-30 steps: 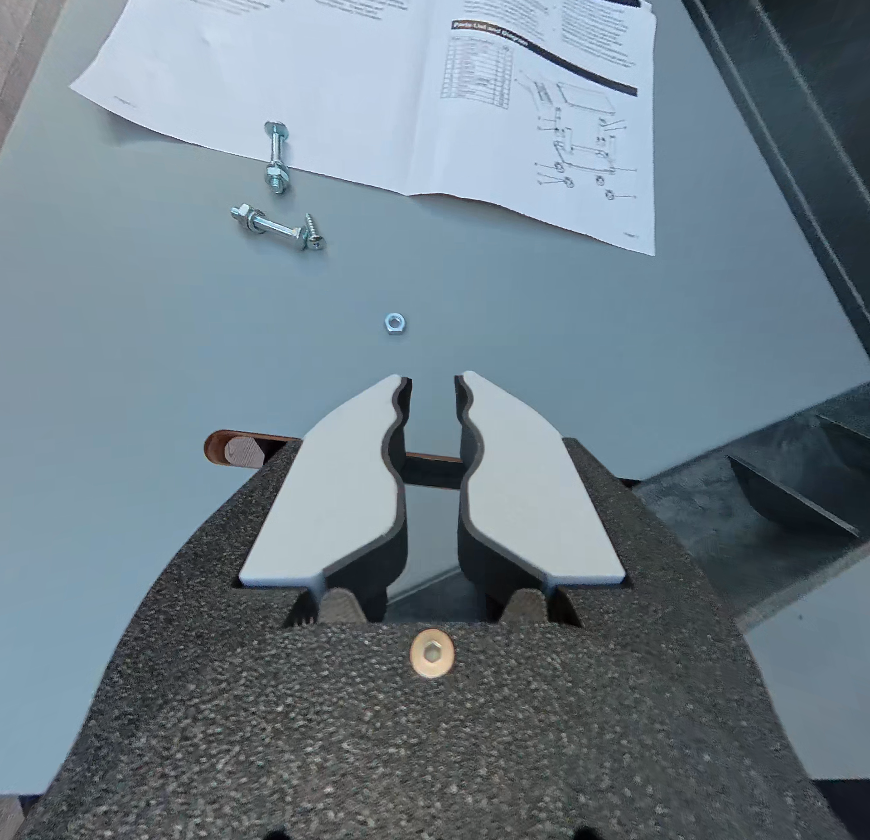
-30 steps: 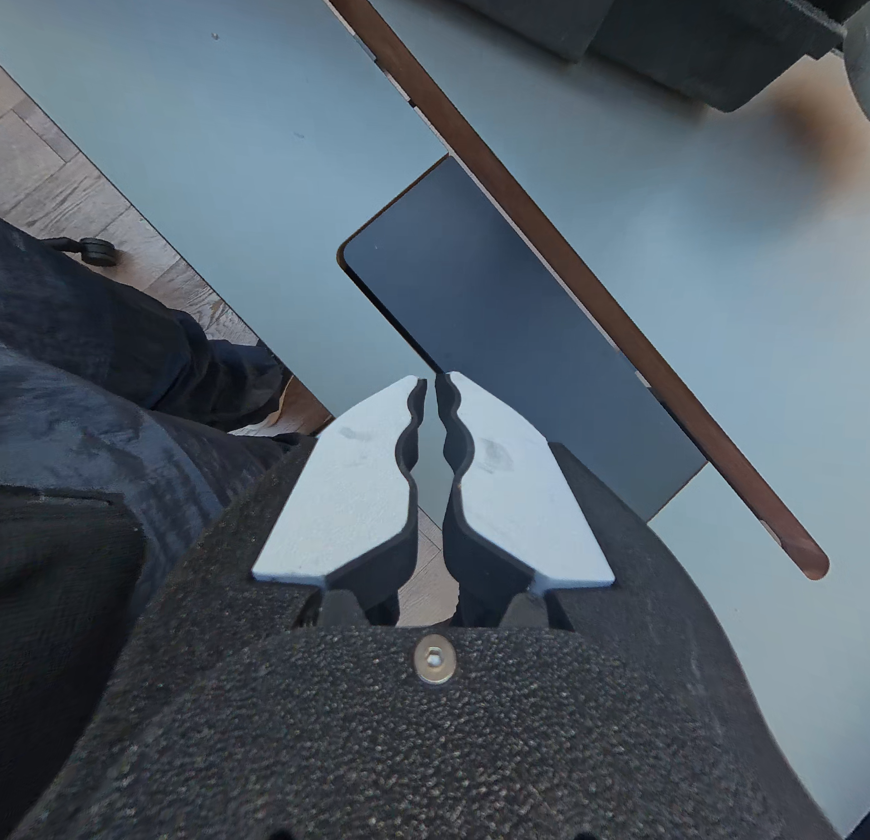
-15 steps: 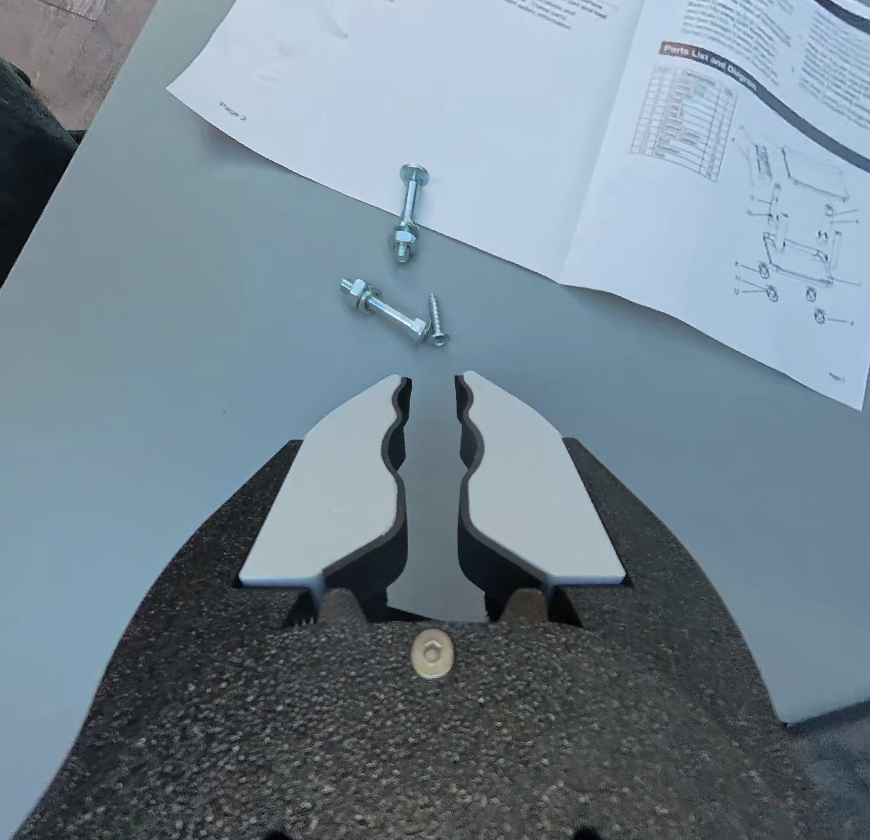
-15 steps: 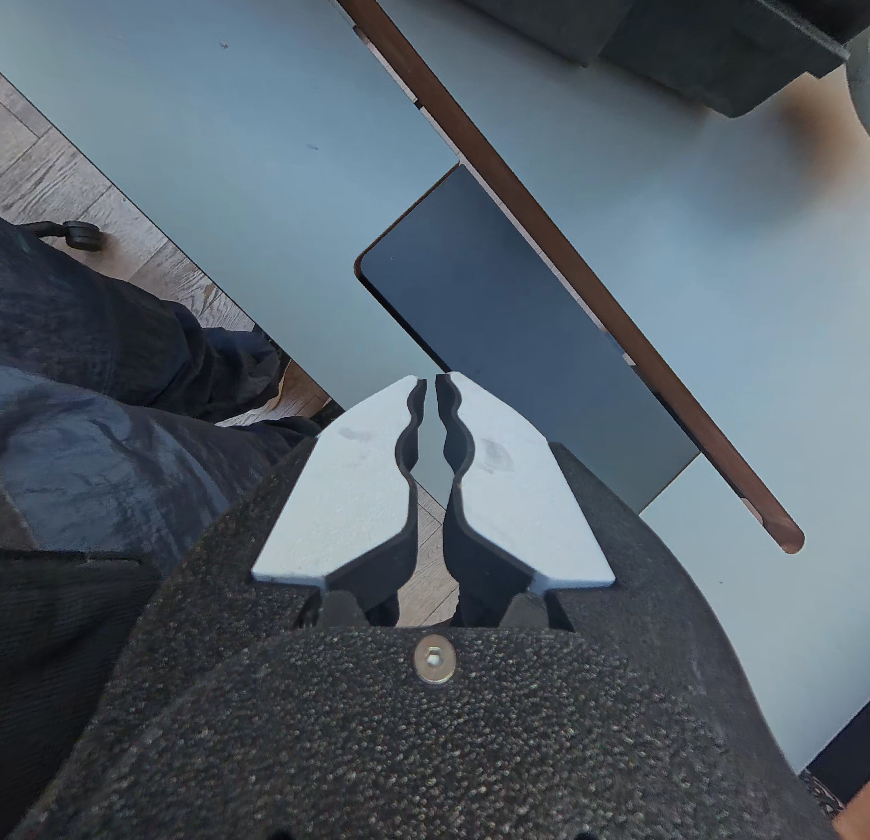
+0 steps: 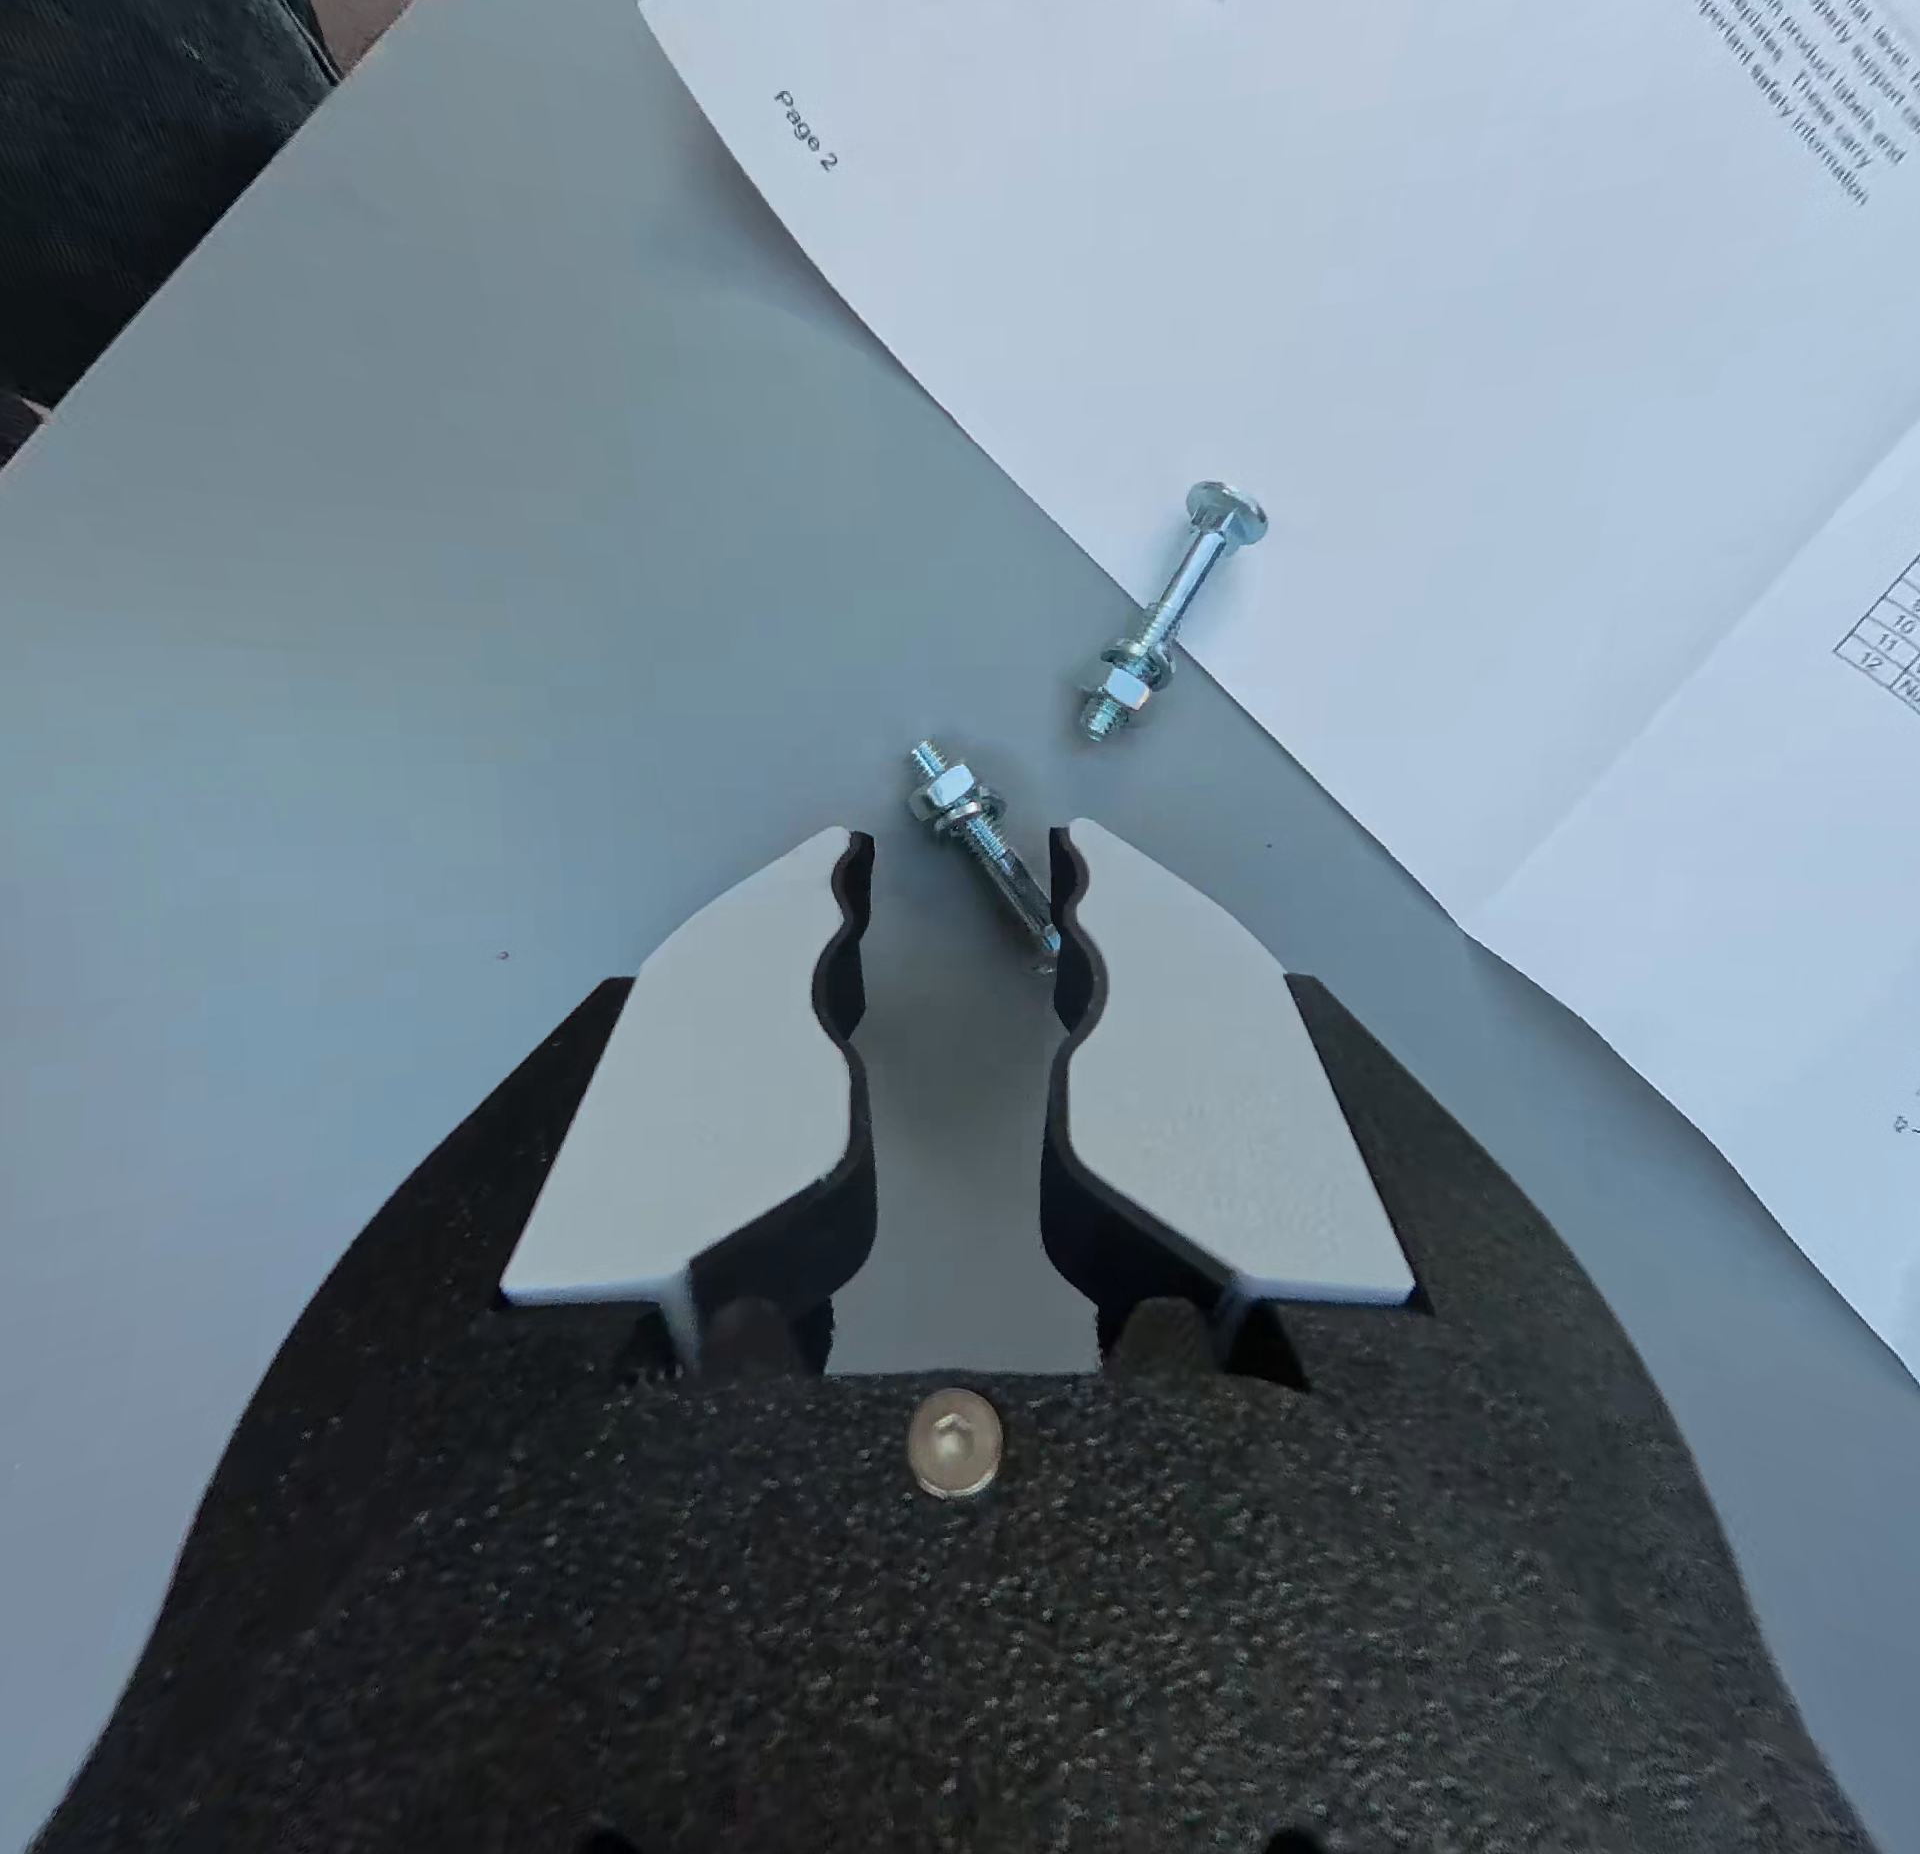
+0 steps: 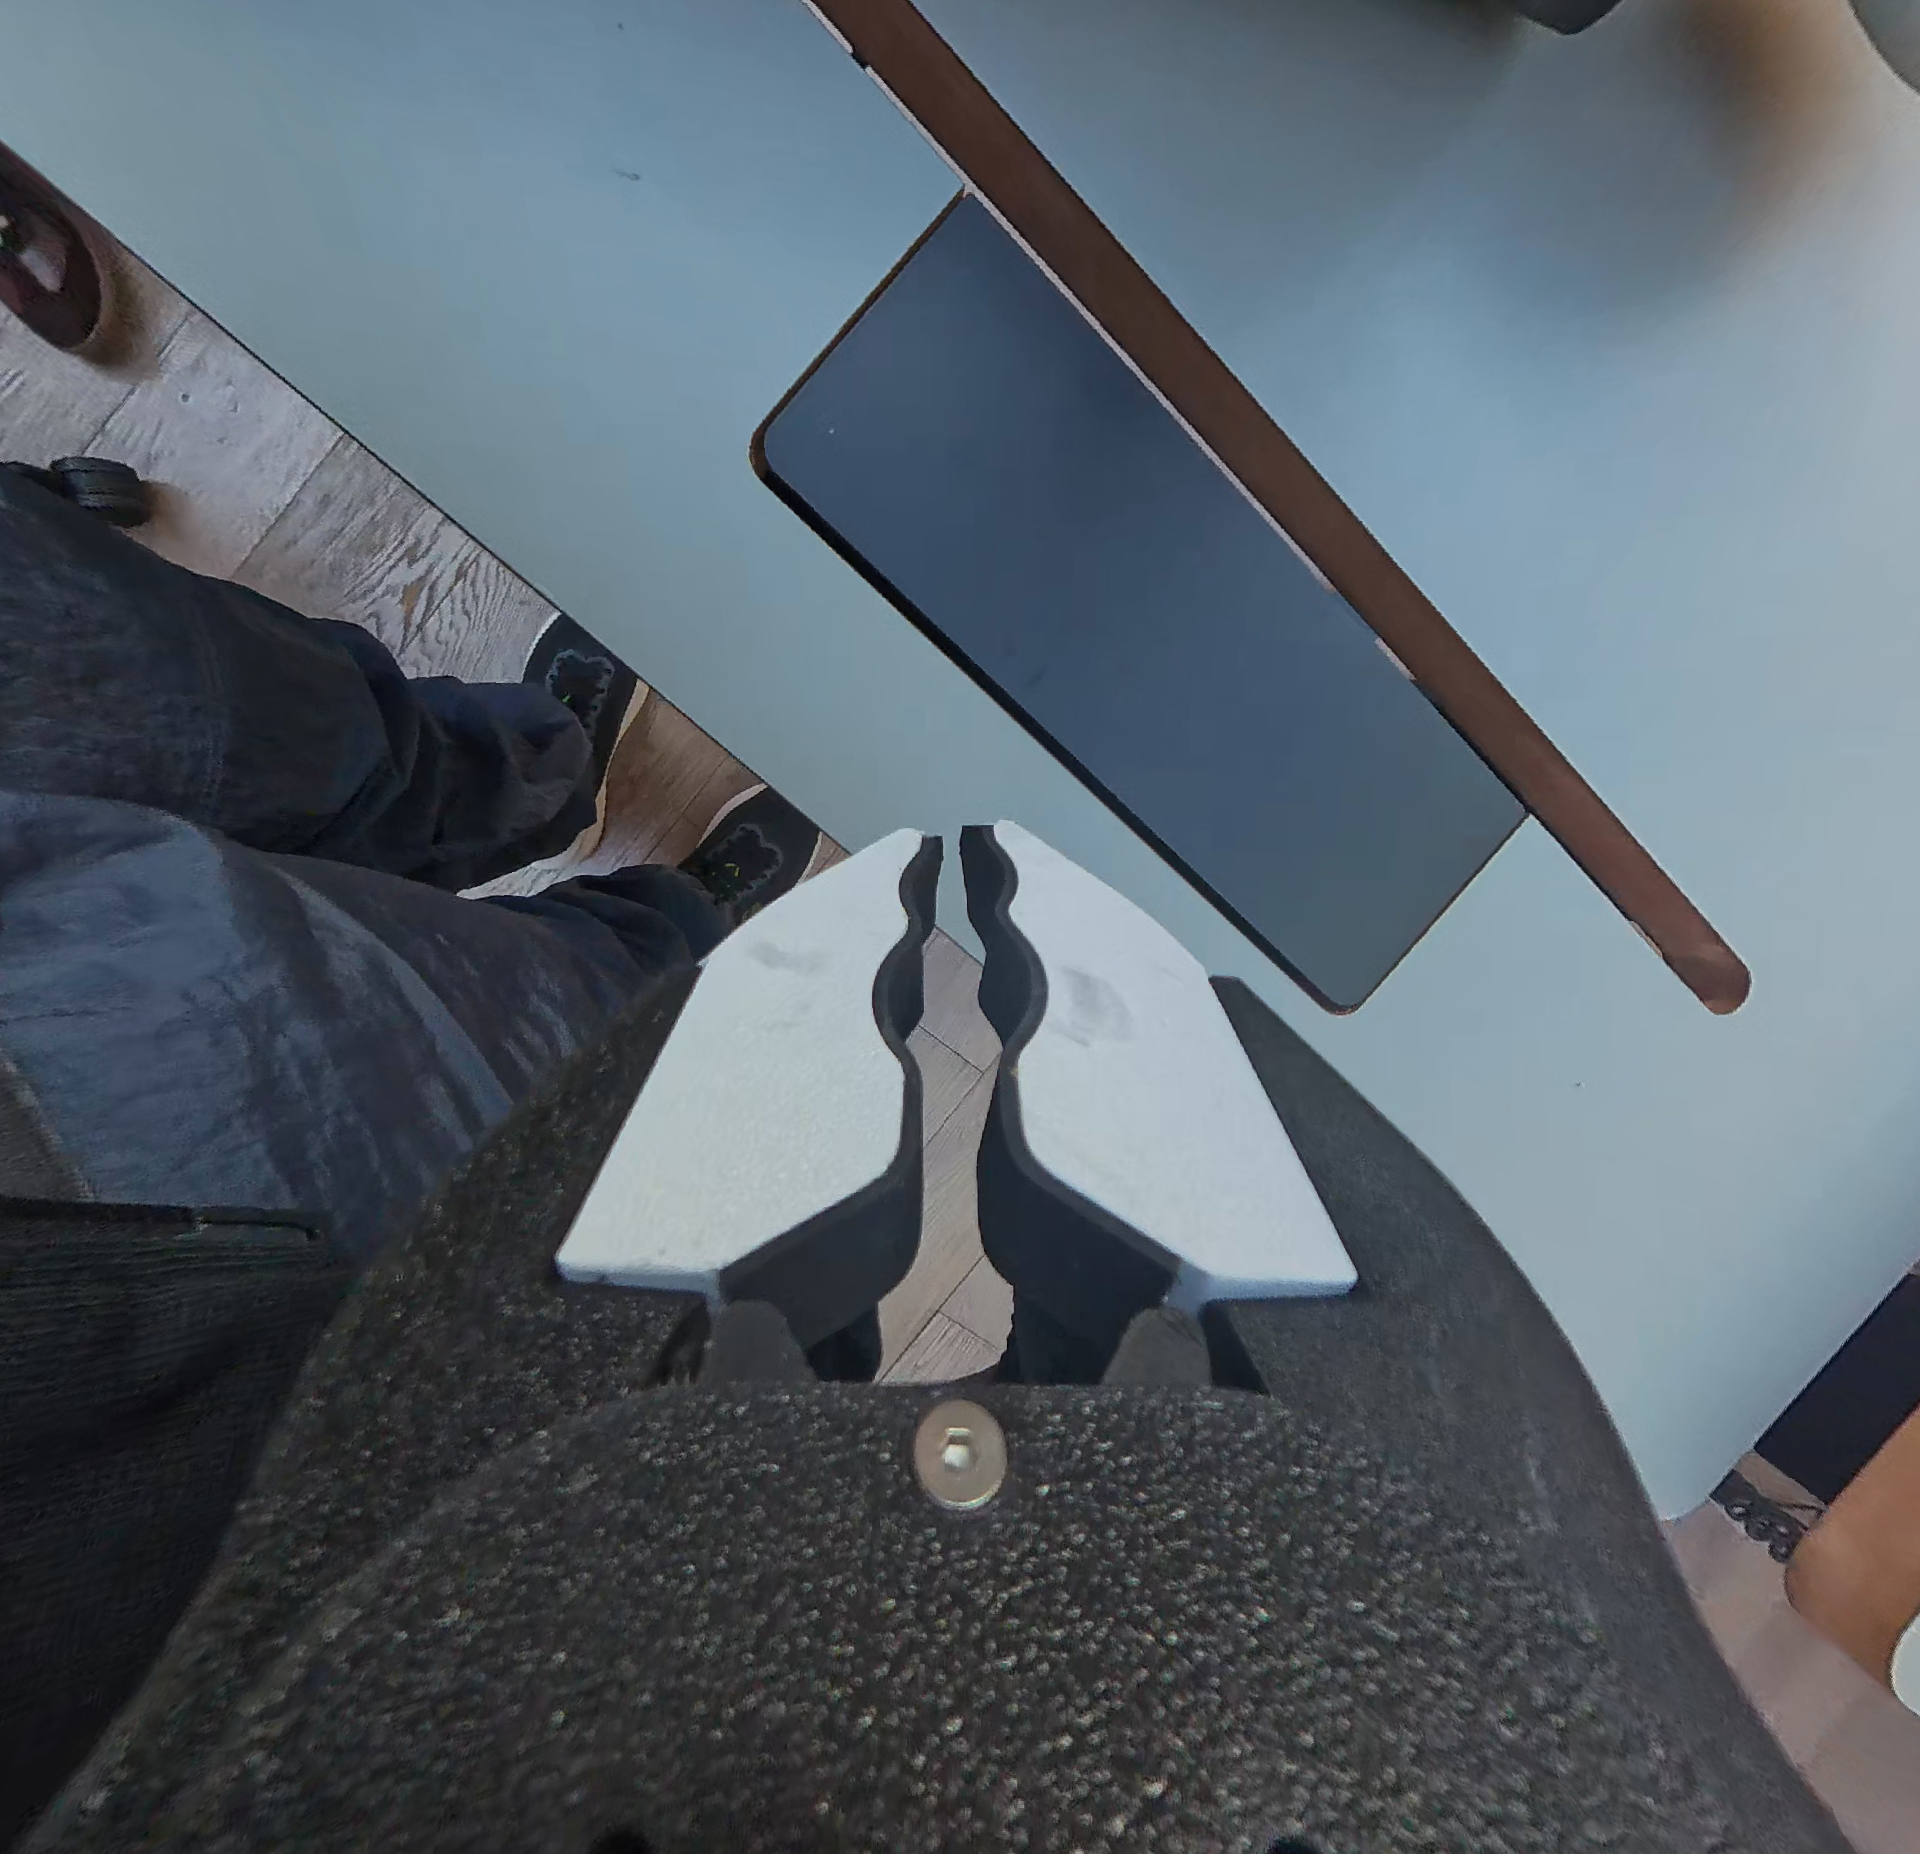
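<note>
My left gripper is open and low over the grey table. A silver bolt with a nut and washer lies between its fingertips, slanting toward the right finger. A second bolt with a nut lies just beyond, its head resting on the edge of a white printed sheet. My right gripper is shut and empty, hovering over the table's near edge, close to a dark flat panel.
A long brown-edged board runs diagonally beside the dark panel on the table. A person's dark-trousered legs and wood floor are at the left. A dark object sits beyond the table's corner. My hands' fingertips stand some 70 cm from each other.
My left gripper moved forward to the bolts and opened wider; the nearer bolt now lies between its fingertips. The right gripper barely shifted and stayed shut.
</note>
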Action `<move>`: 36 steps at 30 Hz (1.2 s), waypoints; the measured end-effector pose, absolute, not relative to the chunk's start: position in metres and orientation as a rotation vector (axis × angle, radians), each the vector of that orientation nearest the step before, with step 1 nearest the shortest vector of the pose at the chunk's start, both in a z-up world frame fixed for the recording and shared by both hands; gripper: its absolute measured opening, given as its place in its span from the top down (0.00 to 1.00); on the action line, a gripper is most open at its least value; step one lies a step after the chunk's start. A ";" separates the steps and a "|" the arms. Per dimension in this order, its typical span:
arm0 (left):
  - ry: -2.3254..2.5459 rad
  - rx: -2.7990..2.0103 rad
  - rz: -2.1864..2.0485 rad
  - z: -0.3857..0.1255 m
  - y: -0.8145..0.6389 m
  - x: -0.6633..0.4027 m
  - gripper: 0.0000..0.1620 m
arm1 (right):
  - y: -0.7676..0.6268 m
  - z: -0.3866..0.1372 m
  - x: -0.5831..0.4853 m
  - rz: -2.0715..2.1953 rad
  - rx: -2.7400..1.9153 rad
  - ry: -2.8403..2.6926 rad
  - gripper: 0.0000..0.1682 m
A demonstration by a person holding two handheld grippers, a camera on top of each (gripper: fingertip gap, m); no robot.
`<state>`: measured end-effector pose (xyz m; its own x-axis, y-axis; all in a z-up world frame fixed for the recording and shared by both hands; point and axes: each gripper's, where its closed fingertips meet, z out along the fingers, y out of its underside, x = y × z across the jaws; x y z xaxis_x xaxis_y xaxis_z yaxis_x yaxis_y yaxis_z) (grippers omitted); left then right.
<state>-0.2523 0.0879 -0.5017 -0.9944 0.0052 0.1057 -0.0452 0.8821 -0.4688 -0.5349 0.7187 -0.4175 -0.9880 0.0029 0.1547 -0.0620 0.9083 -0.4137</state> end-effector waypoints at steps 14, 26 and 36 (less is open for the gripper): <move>-3.034 -0.312 0.706 -0.508 0.086 -0.253 0.92 | 0.709 -0.405 -0.543 0.708 0.062 -2.869 0.97; -1.983 -0.653 1.253 -0.292 0.222 -0.373 0.92 | 0.607 -0.310 -0.537 1.260 0.483 -2.825 0.96; -1.304 -0.507 1.058 -0.054 0.458 -0.508 0.92 | 0.526 -0.087 -0.549 1.946 0.749 -2.555 0.87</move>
<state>-0.5081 0.4579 -0.0540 -0.0839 0.8470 0.5250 -0.3390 0.4711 -0.8143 -0.5492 0.5261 -0.0870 -0.8853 -0.4416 0.1459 -0.2580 0.2053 -0.9441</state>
